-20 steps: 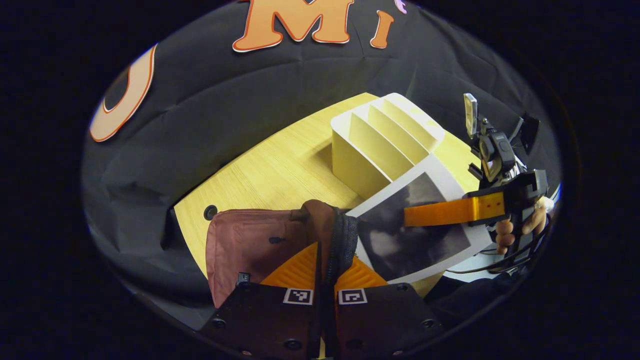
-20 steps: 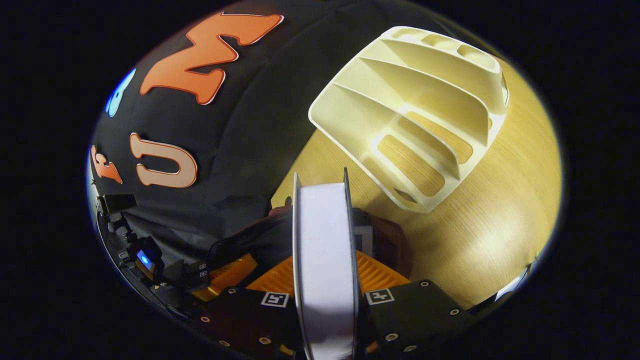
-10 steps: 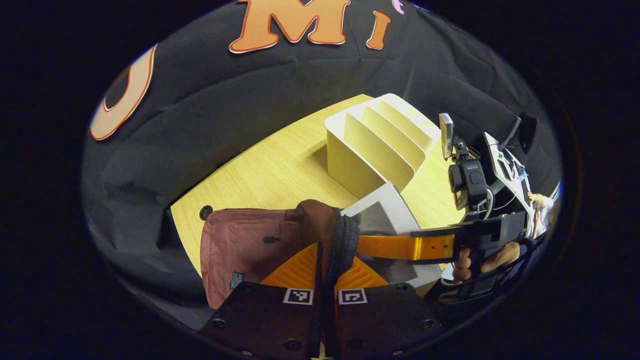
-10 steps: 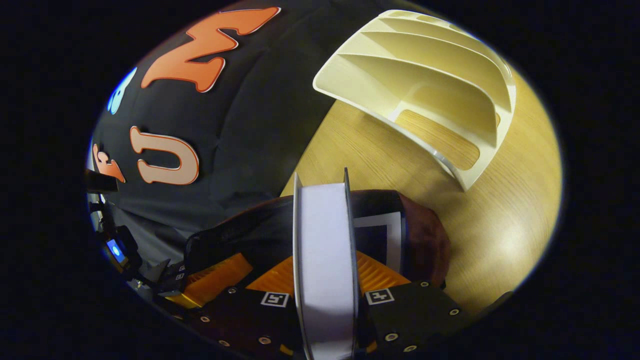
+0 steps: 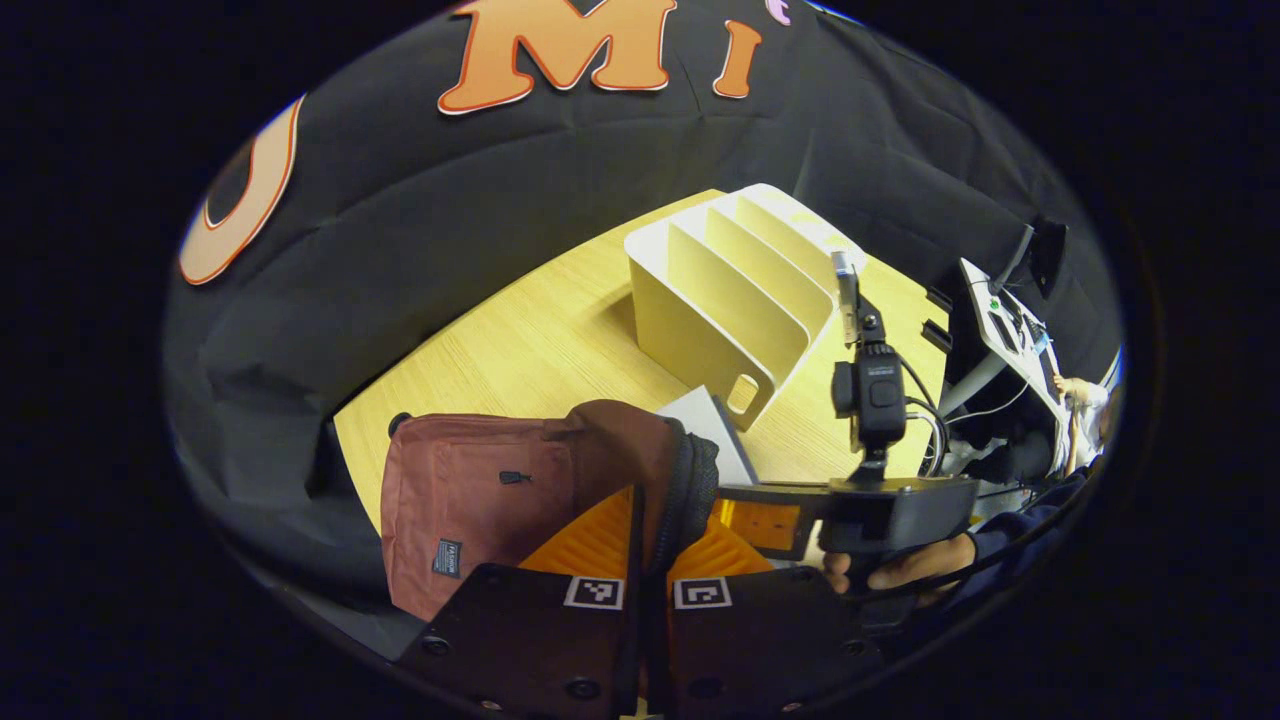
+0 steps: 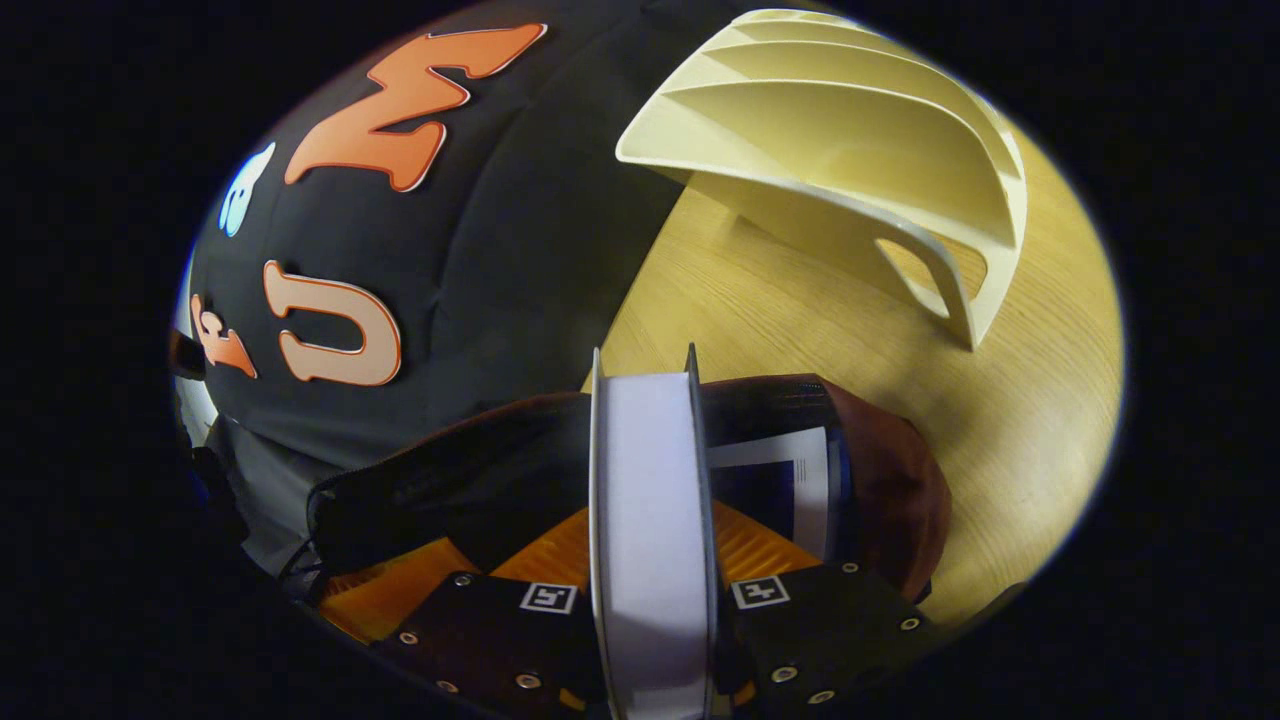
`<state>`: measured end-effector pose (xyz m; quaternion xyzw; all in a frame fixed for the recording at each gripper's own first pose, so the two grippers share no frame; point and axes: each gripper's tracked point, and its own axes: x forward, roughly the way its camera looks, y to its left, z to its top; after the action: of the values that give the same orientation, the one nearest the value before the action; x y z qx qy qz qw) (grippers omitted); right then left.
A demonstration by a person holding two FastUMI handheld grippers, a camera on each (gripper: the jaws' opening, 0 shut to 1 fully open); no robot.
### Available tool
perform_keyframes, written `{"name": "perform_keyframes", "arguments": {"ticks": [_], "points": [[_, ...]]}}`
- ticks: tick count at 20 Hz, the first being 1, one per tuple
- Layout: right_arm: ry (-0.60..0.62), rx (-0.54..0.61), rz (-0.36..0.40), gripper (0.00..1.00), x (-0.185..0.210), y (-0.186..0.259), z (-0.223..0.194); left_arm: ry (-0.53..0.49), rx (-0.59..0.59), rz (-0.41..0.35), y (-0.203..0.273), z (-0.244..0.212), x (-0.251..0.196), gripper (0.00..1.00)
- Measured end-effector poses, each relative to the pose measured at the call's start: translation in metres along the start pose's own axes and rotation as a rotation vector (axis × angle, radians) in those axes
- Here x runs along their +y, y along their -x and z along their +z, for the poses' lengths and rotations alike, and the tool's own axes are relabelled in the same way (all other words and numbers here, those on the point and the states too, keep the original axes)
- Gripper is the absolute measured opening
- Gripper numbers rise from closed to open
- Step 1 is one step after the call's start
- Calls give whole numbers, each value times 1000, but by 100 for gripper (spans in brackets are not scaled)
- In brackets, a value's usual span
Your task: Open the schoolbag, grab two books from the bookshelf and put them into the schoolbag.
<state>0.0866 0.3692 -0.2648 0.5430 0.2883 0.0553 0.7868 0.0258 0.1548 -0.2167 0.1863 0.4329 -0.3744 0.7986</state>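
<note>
Since a second ago the book (image 5: 712, 432) has sunk from lying broad beside the bag (image 5: 470, 500) to showing just a pale corner above its rim, and the right tongs (image 5: 745, 520) have dropped in close. From the left gripper view, the left tongs (image 5: 650, 525) are closed on the bag's zippered rim, pinched between their orange fingers (image 5: 590, 535), holding the mouth up; the book enters just to the right of those fingers, the empty shelf (image 5: 725, 300) stands farther ahead on the table (image 5: 530, 340), and a hand (image 5: 900, 572) grips the right tool. From the right gripper view, the right tongs (image 6: 650, 560) clamp the book (image 6: 650, 520) edge-on between both fingers, jaws about a book's thickness apart, its long axis running straight ahead and down into the dark opening; another book (image 6: 790, 485) already stands inside just to the right. To finish well, I judge the left tongs should keep the rim taut and wide while the right ones slide the book along its own length, parallel to the one inside, releasing only once it is well below the zipper so no corner snags.
</note>
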Motion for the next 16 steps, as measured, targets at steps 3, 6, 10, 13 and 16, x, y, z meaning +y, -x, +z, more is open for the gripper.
{"name": "perform_keyframes", "arguments": {"ticks": [3,6,10,13,16], "points": [[-1,-17,13,42,-1,-8,-2,20,-2,8,0,-1,-2,4],[20,-8,18,43,-2,-12,-13,18,2,20,1,-4,-7,4],[11,5,36,55,-2,-21,-23,1,7,36,0,-3,-11,5],[25,8,47,47,-1,-30,-27,-2,7,54,0,-3,-9,5],[-3,80,13,50,-7,-34,-34,40,1,42,1,-1,-8,5]]}}
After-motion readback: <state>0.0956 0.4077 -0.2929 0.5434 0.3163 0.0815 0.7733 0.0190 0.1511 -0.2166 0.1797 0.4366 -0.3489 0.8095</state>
